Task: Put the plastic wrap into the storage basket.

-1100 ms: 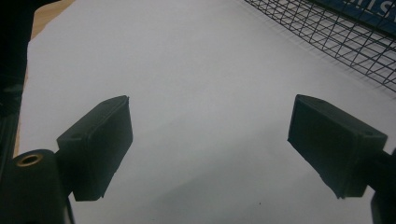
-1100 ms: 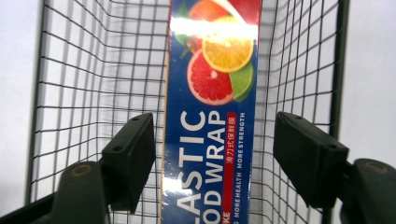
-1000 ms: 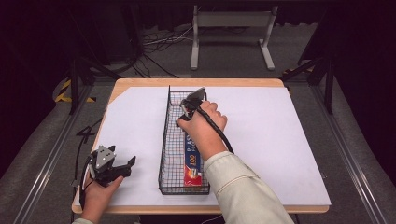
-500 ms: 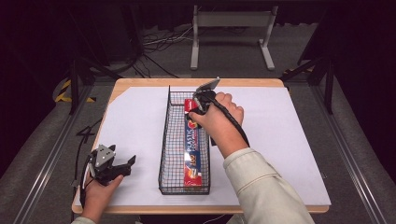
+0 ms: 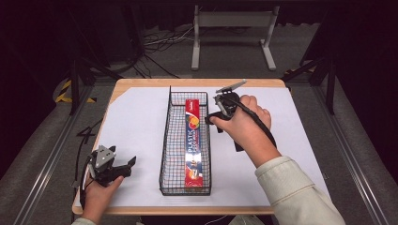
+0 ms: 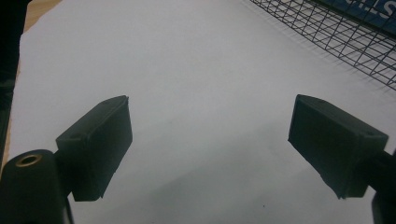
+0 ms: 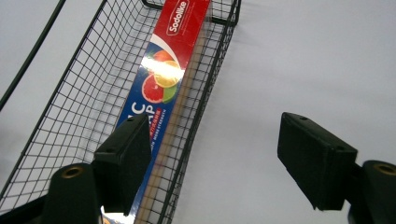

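White paper covers the table (image 5: pixel 141 117), where the plastic-wrap box (image 5: pixel 195 140) already lies lengthwise inside the wire basket (image 5: pixel 171 140) at centre, so placing looks done, with the right claw (image 5: pixel 217 121) open beside it and the left claw (image 5: pixel 127 165) open near-left.

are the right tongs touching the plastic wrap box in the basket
Apart. In the right gripper view the tongs stand open with nothing between them, above the box lying in the basket.
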`<state>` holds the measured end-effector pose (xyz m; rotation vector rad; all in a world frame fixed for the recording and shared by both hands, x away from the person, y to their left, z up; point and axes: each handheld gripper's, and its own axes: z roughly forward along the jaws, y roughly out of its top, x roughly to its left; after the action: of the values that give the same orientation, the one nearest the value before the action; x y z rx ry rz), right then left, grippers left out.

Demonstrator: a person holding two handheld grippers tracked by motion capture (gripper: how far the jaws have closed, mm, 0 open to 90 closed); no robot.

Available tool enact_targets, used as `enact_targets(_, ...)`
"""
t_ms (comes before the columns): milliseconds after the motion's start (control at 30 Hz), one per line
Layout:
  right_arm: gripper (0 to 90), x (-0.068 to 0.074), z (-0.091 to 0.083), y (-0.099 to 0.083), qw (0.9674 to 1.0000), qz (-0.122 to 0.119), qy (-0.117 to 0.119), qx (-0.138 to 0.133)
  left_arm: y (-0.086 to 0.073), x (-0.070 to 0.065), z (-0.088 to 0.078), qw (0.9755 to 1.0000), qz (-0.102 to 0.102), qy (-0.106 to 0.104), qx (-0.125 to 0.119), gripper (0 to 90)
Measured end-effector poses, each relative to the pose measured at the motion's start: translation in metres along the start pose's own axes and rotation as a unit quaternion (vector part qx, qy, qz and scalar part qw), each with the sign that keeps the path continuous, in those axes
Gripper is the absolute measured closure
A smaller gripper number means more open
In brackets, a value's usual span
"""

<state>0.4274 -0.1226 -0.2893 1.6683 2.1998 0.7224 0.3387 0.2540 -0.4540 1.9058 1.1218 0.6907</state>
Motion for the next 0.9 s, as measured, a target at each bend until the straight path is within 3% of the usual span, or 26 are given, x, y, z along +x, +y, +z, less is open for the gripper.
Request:
enact_targets(200, 23.9, -0.016, -0.007, -0.014, 0.9995, -0.025, 0.009, -0.014, 0.0, 0.0, 0.0, 1.0, -0.001, 0.0, 0.0, 14.0)
enact_targets(467, 22.0, -0.056, -0.011, -0.036, 0.9978, -0.044, 0.02, -0.046, 0.0, 0.0, -0.001, 1.0, -0.001, -0.001, -0.003, 13.9)
enact_targets(500, 22.0, -0.056, -0.011, -0.036, 0.9978, -0.044, 0.02, -0.046, 0.0, 0.0, -0.001, 1.0, -0.001, -0.001, -0.003, 13.9)
enact_targets(533, 21.4, -0.066, -0.011, -0.041, 0.9967, -0.055, 0.017, -0.058, 0.0, 0.0, 0.0, 1.0, -0.001, -0.002, -0.003, 13.9)
enact_targets(633, 20.4, -0.072, -0.01, -0.045, 0.9956, -0.063, 0.017, -0.067, 0.001, 0.0, 0.0, 1.0, -0.007, -0.004, -0.002, 13.9)
enact_targets(733, 19.7, -0.089, -0.008, -0.058, 0.9935, -0.081, 0.021, -0.078, 0.0, 0.0, 0.0, 1.0, -0.006, -0.005, -0.003, 13.9)
enact_targets(900, 19.7, -0.106, -0.008, -0.068, 0.9919, -0.087, 0.016, -0.091, 0.0, 0.0, 0.0, 1.0, -0.006, -0.004, -0.003, 13.9)
